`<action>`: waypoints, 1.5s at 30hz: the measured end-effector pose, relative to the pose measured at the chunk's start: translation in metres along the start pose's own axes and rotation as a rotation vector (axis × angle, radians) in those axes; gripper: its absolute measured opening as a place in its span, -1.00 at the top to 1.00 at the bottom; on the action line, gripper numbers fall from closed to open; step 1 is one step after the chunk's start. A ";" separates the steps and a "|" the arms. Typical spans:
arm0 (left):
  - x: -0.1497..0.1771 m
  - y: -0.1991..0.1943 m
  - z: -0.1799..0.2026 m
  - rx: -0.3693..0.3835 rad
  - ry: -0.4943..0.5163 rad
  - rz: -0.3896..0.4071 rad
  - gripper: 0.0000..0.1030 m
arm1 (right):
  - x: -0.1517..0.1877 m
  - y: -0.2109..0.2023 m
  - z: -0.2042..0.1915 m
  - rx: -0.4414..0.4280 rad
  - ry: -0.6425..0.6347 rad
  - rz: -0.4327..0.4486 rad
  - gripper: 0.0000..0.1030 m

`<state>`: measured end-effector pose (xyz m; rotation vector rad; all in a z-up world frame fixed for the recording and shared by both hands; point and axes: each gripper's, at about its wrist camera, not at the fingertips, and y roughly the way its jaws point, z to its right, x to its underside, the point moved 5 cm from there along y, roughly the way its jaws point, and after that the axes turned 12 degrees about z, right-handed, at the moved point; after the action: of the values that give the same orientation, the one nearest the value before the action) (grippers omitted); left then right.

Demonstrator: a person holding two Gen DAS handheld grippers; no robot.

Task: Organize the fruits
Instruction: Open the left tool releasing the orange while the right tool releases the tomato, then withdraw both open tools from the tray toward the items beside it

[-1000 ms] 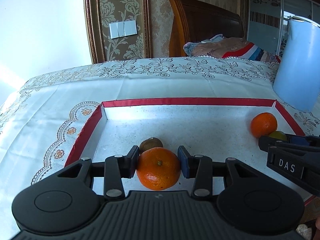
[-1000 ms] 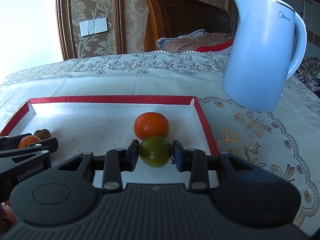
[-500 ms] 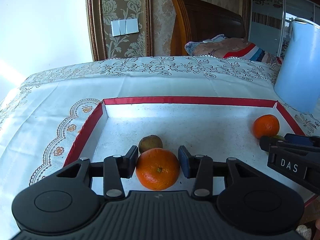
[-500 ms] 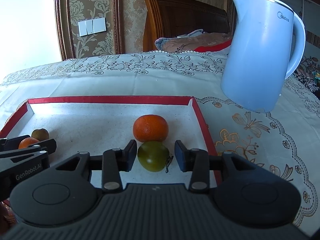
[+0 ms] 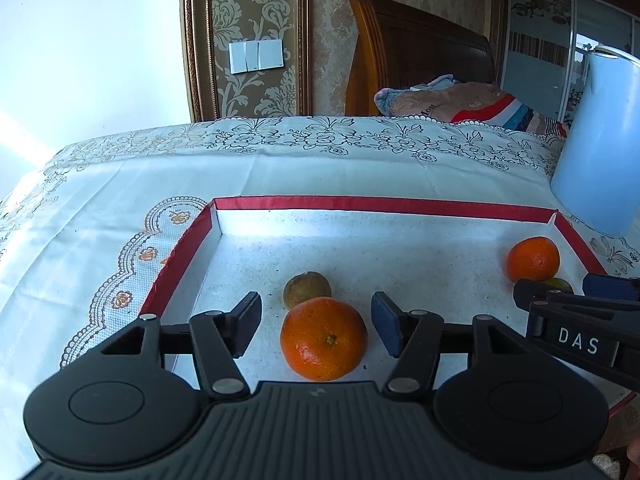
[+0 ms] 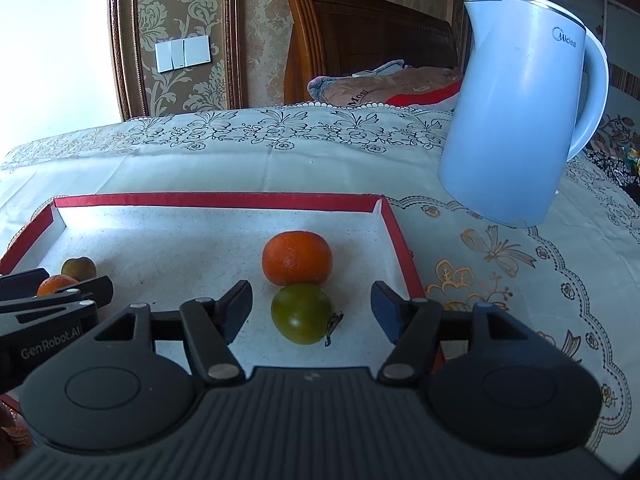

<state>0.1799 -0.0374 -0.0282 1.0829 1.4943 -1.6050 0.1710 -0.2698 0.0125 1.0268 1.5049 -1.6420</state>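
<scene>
The kettle (image 5: 596, 152) is cut off at my left view's edge. In the tray (image 6: 216, 201) lie two oranges (image 5: 323, 338), one brownish fruit (image 5: 307, 288), perhaps a kiwi, and one green fruit (image 6: 302, 313). My left gripper (image 5: 316, 326) and right gripper (image 6: 311, 312) are opening, clear of the fruit between them.

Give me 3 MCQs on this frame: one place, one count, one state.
1. Where does the blue kettle stand?
A. in the red-rimmed tray
B. on the tablecloth, right of the tray
C. on the bed

2. How many fruits lie in the red-rimmed tray?
A. two
B. four
C. six

3. How does the green fruit lie relative to the right gripper?
A. clamped by the pads
B. between the jaws, untouched
C. outside the tray

Key: 1 B, the kettle sits on the cloth past the tray's right rim. 2 B, two oranges, one brown fruit, one green fruit. 3 B, gaps show on both sides as the jaws open.
</scene>
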 end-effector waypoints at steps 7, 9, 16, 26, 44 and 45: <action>0.000 -0.001 -0.001 0.004 -0.006 0.001 -0.22 | 0.001 -0.002 0.000 -0.003 0.003 0.001 -0.40; 0.000 -0.002 -0.002 0.005 -0.012 -0.001 -0.22 | 0.001 -0.002 -0.001 -0.006 -0.003 -0.002 -0.40; 0.001 -0.010 -0.002 0.020 -0.010 0.009 -0.23 | 0.000 -0.010 -0.003 -0.012 -0.011 0.019 -0.44; 0.004 -0.020 -0.004 0.047 -0.034 0.010 -0.23 | 0.005 -0.019 -0.002 -0.032 0.007 0.014 -0.47; 0.010 -0.035 -0.010 0.049 -0.037 0.022 -0.23 | 0.009 -0.029 0.000 -0.045 0.020 0.018 -0.52; 0.011 -0.036 -0.010 0.050 -0.034 0.023 -0.23 | 0.010 -0.030 0.000 -0.046 0.019 0.017 -0.52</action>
<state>0.1435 -0.0230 -0.0230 1.0908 1.4219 -1.6450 0.1404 -0.2665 0.0176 1.0297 1.5353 -1.5829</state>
